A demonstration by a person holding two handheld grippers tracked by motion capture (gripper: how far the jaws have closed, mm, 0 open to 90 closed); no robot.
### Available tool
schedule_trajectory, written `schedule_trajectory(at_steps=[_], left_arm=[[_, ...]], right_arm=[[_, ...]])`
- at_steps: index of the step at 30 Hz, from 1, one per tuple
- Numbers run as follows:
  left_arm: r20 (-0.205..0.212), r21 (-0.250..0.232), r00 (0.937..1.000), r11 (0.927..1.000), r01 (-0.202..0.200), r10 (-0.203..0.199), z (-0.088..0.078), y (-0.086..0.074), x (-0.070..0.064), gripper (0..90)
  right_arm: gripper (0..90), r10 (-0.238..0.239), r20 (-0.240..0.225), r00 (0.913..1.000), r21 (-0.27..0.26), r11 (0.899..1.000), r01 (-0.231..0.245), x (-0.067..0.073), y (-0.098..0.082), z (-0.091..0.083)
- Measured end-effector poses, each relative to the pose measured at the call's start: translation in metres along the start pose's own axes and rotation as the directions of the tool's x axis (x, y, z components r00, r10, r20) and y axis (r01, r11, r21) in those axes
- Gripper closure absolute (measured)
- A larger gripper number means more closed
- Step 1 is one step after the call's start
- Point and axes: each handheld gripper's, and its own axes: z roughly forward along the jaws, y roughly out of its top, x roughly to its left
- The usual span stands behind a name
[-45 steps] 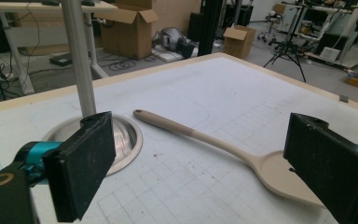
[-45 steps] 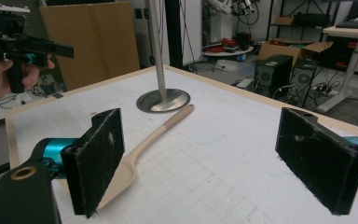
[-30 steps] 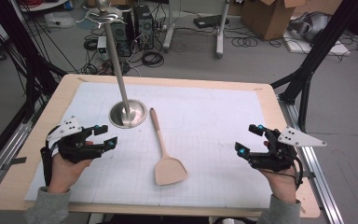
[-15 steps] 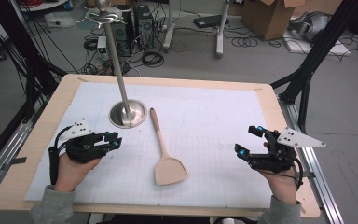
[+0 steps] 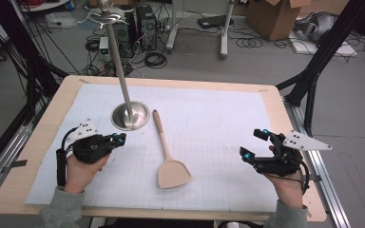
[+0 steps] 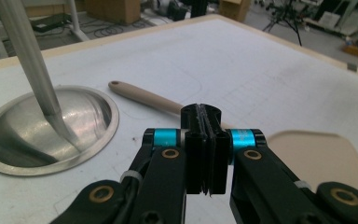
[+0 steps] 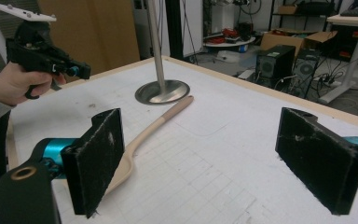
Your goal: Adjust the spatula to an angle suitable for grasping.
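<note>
Between the closed left gripper (image 5: 120, 138) and wide-open right gripper (image 5: 252, 145) lie spatula (image 5: 169, 161) and metal stand (image 5: 130, 115)

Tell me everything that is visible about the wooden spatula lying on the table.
The pale wooden spatula looks like one piece of light, smooth wood: a long, slim, round handle with a small hole near its tip, widening into a flat, broad blade. It lies flat on the white gridded mat, handle tip beside the round metal stand base, blade toward the person. No jaws touch it.
</note>
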Motion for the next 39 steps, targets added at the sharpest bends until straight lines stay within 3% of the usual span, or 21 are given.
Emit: schedule_trajectory(at_steps=[6,15,20,23,25,39], left_arm=[[-0.016,0.018,0.9999,0.9998,0.001,0.000,0.008,-0.002,0.000,89.2],[-0.022,0.044,0.9976,0.9969,-0.065,0.066,0.027,-0.002,-0.013,89.6],[-0.015,0.045,0.9980,0.9972,-0.060,0.061,0.041,-0.003,-0.016,89.5],[-0.031,0.052,0.9934,0.9927,-0.109,0.110,0.048,-0.006,-0.017,89.5],[-0.026,0.047,0.9926,0.9919,-0.118,0.119,0.051,-0.006,-0.018,89.6],[0.020,0.085,0.9963,0.9927,-0.085,0.084,0.080,-0.012,-0.026,89.6]], right_arm=[[14.4,-0.008,-0.001,1.0000,0.002,1.000,0.008,0.000,0.000,0.001],[14.3,-0.008,-0.006,1.0000,0.008,1.000,0.008,0.000,-0.001,0.002],[14.3,-0.003,-0.007,1.0000,0.013,1.000,0.003,0.000,-0.001,0.002],[14.3,-0.005,-0.010,0.9999,0.011,1.000,0.005,0.000,-0.002,0.003],[14.3,-0.005,-0.011,0.9999,0.012,1.000,0.005,0.000,-0.002,0.003],[14.3,-0.011,-0.015,0.9998,0.026,1.000,0.012,0.000,-0.002,0.005]])
